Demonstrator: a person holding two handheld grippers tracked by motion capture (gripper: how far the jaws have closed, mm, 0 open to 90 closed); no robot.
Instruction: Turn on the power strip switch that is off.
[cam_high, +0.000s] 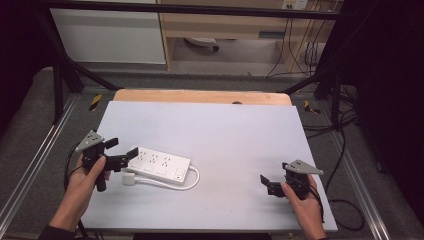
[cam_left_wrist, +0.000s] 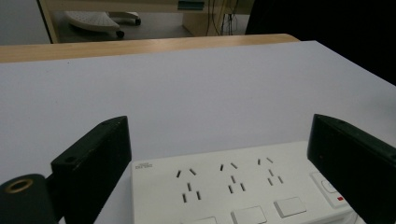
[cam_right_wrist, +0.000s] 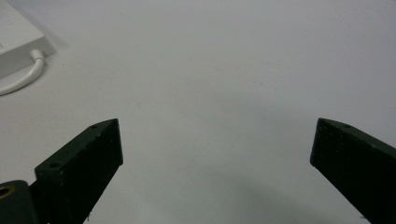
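A white power strip (cam_high: 160, 166) with three rows of sockets lies flat on the left half of the white table (cam_high: 215, 130). Its white cord (cam_high: 189, 183) loops round the front to a white plug (cam_high: 129, 178). My left gripper (cam_high: 122, 148) is open at the strip's left end, one jaw on each side of it. In the left gripper view the strip (cam_left_wrist: 233, 186) lies low between the wide-spread jaws of the left gripper (cam_left_wrist: 219, 135). My right gripper (cam_high: 267, 184) is open over bare table at the front right, well apart from the strip. The right gripper view has that gripper (cam_right_wrist: 215, 135) over bare table, with the strip's corner (cam_right_wrist: 18, 46) and cord (cam_right_wrist: 23, 79) at upper left.
A wooden strip (cam_high: 200, 96) borders the table's far edge. Black frame posts (cam_high: 57, 85) stand at the back corners. Cables (cam_high: 345, 150) lie on the floor to the right. A wooden cabinet (cam_high: 225, 25) stands behind.
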